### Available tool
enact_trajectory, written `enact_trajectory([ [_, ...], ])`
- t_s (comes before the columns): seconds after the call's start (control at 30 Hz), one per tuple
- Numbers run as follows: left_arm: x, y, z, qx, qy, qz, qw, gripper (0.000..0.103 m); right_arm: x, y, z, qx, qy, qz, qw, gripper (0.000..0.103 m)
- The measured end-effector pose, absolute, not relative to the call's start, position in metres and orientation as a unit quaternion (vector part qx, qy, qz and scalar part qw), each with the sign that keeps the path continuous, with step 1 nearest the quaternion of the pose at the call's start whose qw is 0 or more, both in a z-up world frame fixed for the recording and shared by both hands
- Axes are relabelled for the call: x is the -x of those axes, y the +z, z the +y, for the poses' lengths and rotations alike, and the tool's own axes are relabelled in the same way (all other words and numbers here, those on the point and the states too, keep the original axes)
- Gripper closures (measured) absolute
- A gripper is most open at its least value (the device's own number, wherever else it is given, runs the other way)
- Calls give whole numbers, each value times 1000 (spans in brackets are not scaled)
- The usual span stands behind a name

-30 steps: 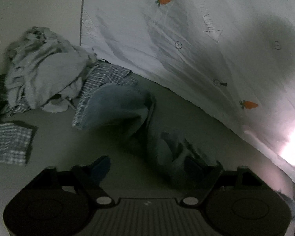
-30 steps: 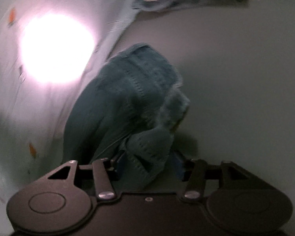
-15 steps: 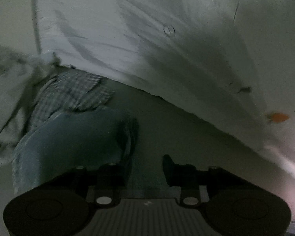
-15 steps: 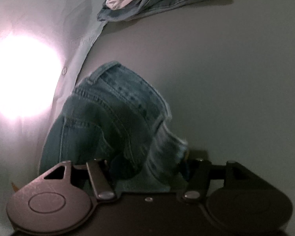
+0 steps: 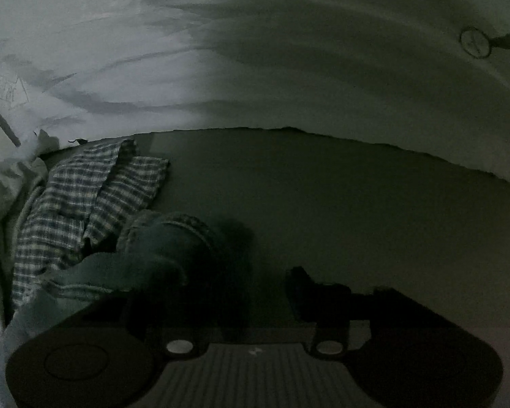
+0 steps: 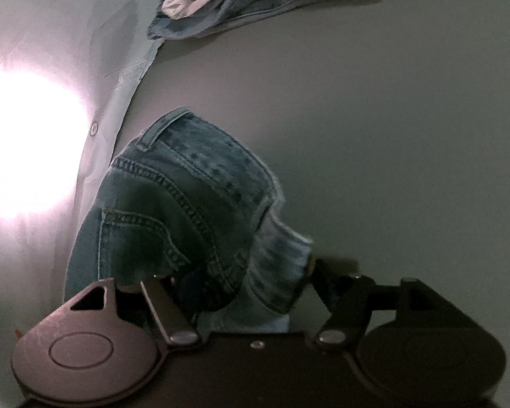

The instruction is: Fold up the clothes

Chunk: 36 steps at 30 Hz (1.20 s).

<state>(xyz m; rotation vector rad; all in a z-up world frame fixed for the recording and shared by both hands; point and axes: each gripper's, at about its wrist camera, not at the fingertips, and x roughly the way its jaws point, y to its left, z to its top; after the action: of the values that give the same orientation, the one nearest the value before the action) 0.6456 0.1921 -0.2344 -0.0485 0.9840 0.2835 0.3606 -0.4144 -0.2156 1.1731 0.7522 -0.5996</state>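
A pair of blue jeans (image 6: 187, 204) lies bunched on the grey table (image 6: 391, 136). My right gripper (image 6: 251, 278) has the waistband end between its fingers. Its jaws are opening and the cloth sags loosely across the gap. In the dim left wrist view, the other end of the jeans (image 5: 166, 241) lies against the left finger. My left gripper (image 5: 255, 282) is low over the table, its jaws opening. Bare table shows between the cloth and the right finger (image 5: 302, 282).
A blue and white checked garment (image 5: 85, 204) and pale clothes (image 5: 3, 197) lie left of the left gripper. A white printed sheet (image 5: 255, 68) hangs behind the table. Folded jeans and a pale garment (image 6: 241, 3) are stacked at the far edge. Glare (image 6: 27, 142) whitens the sheet.
The left gripper swept down and toward the leg end of the jeans, narrowed, then widened again. The right gripper's jaws widened and the waistband slumped onto the table.
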Motion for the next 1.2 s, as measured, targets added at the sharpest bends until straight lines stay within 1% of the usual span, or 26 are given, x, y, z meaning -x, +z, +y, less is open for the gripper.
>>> enact_trajectory([
  [0.07,-640,-235,198,41,133,467,873,54,-360,-216,-415,-532,-271,339,727,31],
  [0.1,-638,-235,199,47,133,464,875,59,-361,-217,-415,-531,-269,339,729,29],
  [0.13,-635,-234,200,46,138,459,876,73,-363,-217,-414,-526,-267,340,733,26],
  [0.17,-633,-235,199,43,143,455,878,83,-360,-216,-410,-521,-265,341,736,26],
  [0.2,-632,-234,198,45,145,451,879,92,-360,-215,-408,-515,-263,341,741,31],
  [0.23,-630,-234,199,52,148,447,881,98,-361,-216,-407,-517,-249,338,746,66],
  [0.27,-629,-232,200,60,151,444,881,100,-362,-217,-408,-520,-249,336,745,78],
  [0.3,-629,-227,202,67,154,438,883,100,-363,-216,-409,-523,-252,335,742,84],
  [0.33,-628,-221,203,75,158,431,885,100,-363,-213,-410,-523,-248,324,748,87],
  [0.4,-631,-198,209,91,165,408,893,101,-368,-193,-415,-512,-222,289,778,88],
  [0.47,-635,-168,217,116,170,378,903,101,-386,-160,-419,-467,-191,257,824,88],
  [0.53,-635,-127,226,146,172,337,914,101,-407,-119,-425,-426,-156,211,866,89],
  [0.6,-626,-85,234,172,165,292,926,101,-421,-82,-434,-417,-124,158,886,89],
  [0.7,-595,-17,245,215,142,210,943,101,-423,-22,-442,-393,-94,69,912,89],
  [0.77,-556,19,247,211,125,151,958,101,-408,14,-447,-368,-90,12,925,89],
  [0.8,-534,35,246,200,121,120,965,101,-397,25,-451,-363,-94,-8,927,89],
  [0.87,-491,52,246,176,128,83,972,101,-373,31,-461,-367,-105,-30,924,89],
  [0.93,-443,52,250,169,142,66,973,101,-343,21,-473,-383,-121,-31,915,89],
  [1.0,-401,32,257,175,160,81,968,100,-318,-4,-481,-396,-147,-1,907,89],
  [1.1,-362,-29,267,206,212,164,941,100,-289,-55,-482,-416,-191,84,885,89],
  [1.2,-339,-114,275,215,274,296,890,100,-273,-118,-479,-449,-227,178,846,87],
])
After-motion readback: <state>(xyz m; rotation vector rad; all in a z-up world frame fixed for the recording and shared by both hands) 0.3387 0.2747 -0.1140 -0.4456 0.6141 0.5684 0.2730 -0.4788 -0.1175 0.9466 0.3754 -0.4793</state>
